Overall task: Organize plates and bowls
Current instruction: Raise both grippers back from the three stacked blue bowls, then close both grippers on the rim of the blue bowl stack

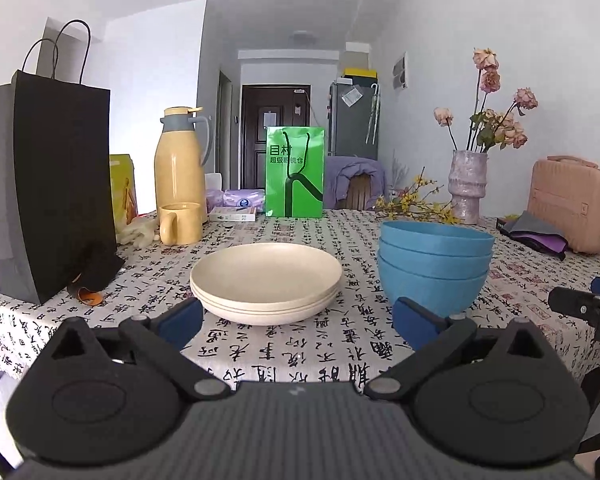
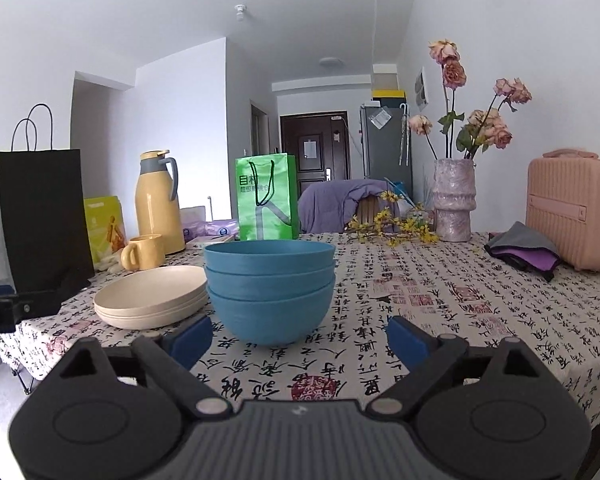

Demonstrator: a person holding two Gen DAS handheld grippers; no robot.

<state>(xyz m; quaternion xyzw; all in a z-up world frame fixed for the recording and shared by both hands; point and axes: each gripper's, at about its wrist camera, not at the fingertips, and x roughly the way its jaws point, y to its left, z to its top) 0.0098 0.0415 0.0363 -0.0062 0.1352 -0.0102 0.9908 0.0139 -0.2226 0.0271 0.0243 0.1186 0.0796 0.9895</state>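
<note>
Seemingly finished: cream plates [image 1: 266,280] stacked ahead of left claw [image 1: 296,320], blue bowls [image 2: 270,284] nested ahead of right claw [image 2: 298,338], side by side on desk [image 2: 480,308]. Both claws spread wide, empty. Nothing apparently left.

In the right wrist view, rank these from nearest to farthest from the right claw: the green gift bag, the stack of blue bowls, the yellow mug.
1. Stack of blue bowls, straight ahead of the right claw, nearest.
2. Yellow mug, farther back on the left, behind the cream plates.
3. Green gift bag, upright at the table's far edge.
</note>
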